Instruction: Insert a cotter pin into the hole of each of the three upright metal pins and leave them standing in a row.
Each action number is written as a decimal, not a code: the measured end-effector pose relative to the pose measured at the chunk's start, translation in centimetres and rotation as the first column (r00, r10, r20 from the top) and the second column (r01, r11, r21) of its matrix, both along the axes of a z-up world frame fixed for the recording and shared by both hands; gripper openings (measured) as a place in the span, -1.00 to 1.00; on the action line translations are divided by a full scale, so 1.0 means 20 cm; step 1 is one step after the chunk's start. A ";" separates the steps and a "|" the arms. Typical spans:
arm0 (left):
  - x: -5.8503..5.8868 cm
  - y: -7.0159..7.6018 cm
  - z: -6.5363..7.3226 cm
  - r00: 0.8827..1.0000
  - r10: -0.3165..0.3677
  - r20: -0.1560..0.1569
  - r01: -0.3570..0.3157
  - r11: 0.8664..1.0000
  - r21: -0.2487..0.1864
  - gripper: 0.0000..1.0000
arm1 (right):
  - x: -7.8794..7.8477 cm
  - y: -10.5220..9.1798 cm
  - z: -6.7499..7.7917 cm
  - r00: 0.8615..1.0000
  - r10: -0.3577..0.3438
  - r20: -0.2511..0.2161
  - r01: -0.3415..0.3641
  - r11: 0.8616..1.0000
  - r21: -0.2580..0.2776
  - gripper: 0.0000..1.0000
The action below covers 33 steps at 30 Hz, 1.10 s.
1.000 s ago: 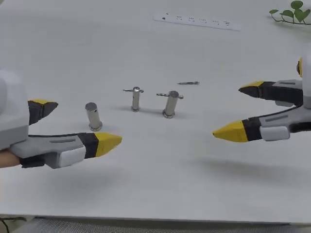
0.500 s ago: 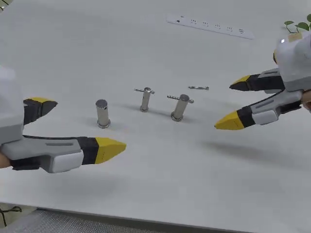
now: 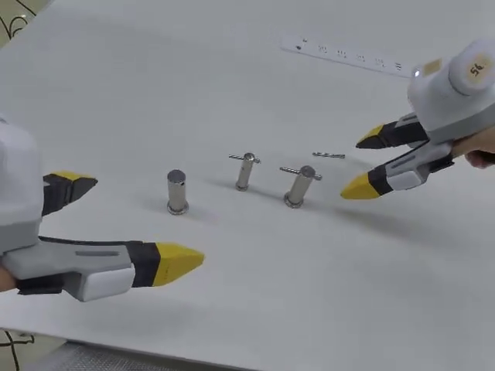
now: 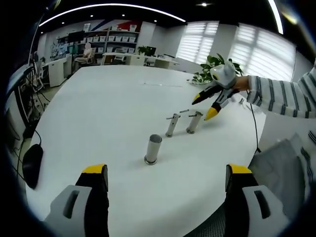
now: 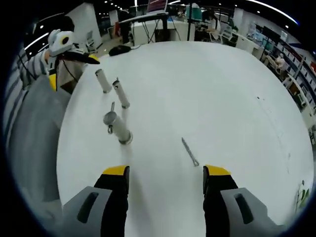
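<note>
The right gripper (image 5: 165,173) holds its jaws wide apart with nothing between them. The loose cotter pin (image 5: 189,151) lies flat on the desk (image 3: 309,278) just ahead of them, a little toward the right jaw. In the right gripper view its long axis runs nearly along the line of the jaws, only slightly slanted, so I judge the gripper must turn or come from above to close across it. In the head view this gripper (image 3: 352,166) hangs just beside the cotter pin (image 3: 329,155), which lies behind the right pin (image 3: 298,186). The right pin and the middle pin (image 3: 245,171) each carry a cotter pin through the top. The left pin (image 3: 177,192) stands bare at the end of the row. The left gripper (image 3: 147,220) also has its jaws wide and empty; it is near the bare pin, which stands ahead of it in the left gripper view (image 4: 153,148), but well apart from the loose cotter pin. So the right gripper is clearly nearer for the pick. The hole of the bare pin is too small to make out, and I cannot tell surely which end of the loose cotter pin has the eye.
</note>
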<state>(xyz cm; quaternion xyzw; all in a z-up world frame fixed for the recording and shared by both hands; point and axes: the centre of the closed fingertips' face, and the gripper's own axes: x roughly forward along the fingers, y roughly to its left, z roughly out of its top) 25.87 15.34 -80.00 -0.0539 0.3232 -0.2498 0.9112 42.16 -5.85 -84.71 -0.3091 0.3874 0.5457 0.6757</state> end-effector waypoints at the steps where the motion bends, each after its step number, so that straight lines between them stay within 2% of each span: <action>1: 0.00 0.00 0.00 1.000 0.002 0.000 -0.002 1.000 -0.002 0.99 | 0.01 0.01 0.00 1.000 0.001 0.003 -0.001 1.000 0.001 0.21; 2: 0.00 0.01 -0.01 1.000 0.010 0.001 -0.010 1.000 -0.007 0.99 | 0.02 0.01 -0.01 1.000 0.002 0.003 -0.002 1.000 -0.001 0.19; 5: -0.01 0.02 -0.04 1.000 0.016 -0.026 -0.017 1.000 -0.014 0.99 | 0.06 0.03 -0.01 1.000 -0.002 0.006 0.002 1.000 -0.006 0.12; 11: -0.01 0.02 -0.05 0.999 0.017 -0.034 -0.017 1.000 -0.013 0.95 | 0.10 0.07 -0.03 1.000 0.019 0.001 -0.019 0.999 -0.026 0.03; 16: -0.03 0.02 -0.07 0.998 0.017 -0.063 -0.018 1.000 -0.019 0.85 | 0.08 0.10 -0.04 0.998 0.051 -0.024 -0.052 0.997 -0.048 -0.13; 20: -0.04 0.01 -0.07 0.998 0.003 -0.066 -0.004 1.000 -0.013 0.84 | 0.08 0.09 -0.05 0.997 0.069 -0.030 -0.071 0.994 -0.082 -0.18; 23: -0.03 0.02 -0.07 0.998 0.005 -0.064 -0.006 1.000 -0.016 0.84 | 0.07 0.07 -0.06 0.996 0.069 -0.055 -0.075 0.991 -0.108 -0.41; 25: -0.03 0.02 -0.07 0.998 0.005 -0.064 -0.006 1.000 -0.016 0.84 | 0.07 0.04 -0.08 0.995 0.087 -0.048 -0.093 0.984 -0.153 -0.50; 26: -0.03 0.02 -0.07 0.998 0.006 -0.063 -0.007 1.000 -0.016 0.83 | 0.07 0.06 -0.08 0.993 0.114 -0.032 -0.117 0.984 -0.137 -0.52; 27: -0.03 0.02 -0.07 0.998 0.008 -0.060 -0.009 1.000 -0.017 0.83 | 0.07 0.06 -0.08 0.995 0.084 -0.045 -0.090 0.986 -0.142 -0.52; 29: -0.02 0.02 -0.06 0.998 0.022 -0.051 -0.023 0.999 -0.025 0.81 | 0.07 0.06 -0.08 0.995 0.083 -0.049 -0.089 0.986 -0.139 -0.53; 33: -0.01 0.03 -0.05 0.998 0.033 -0.049 -0.035 0.999 -0.036 0.79 | 0.07 0.06 -0.08 0.995 0.092 -0.034 -0.097 0.981 -0.166 -0.68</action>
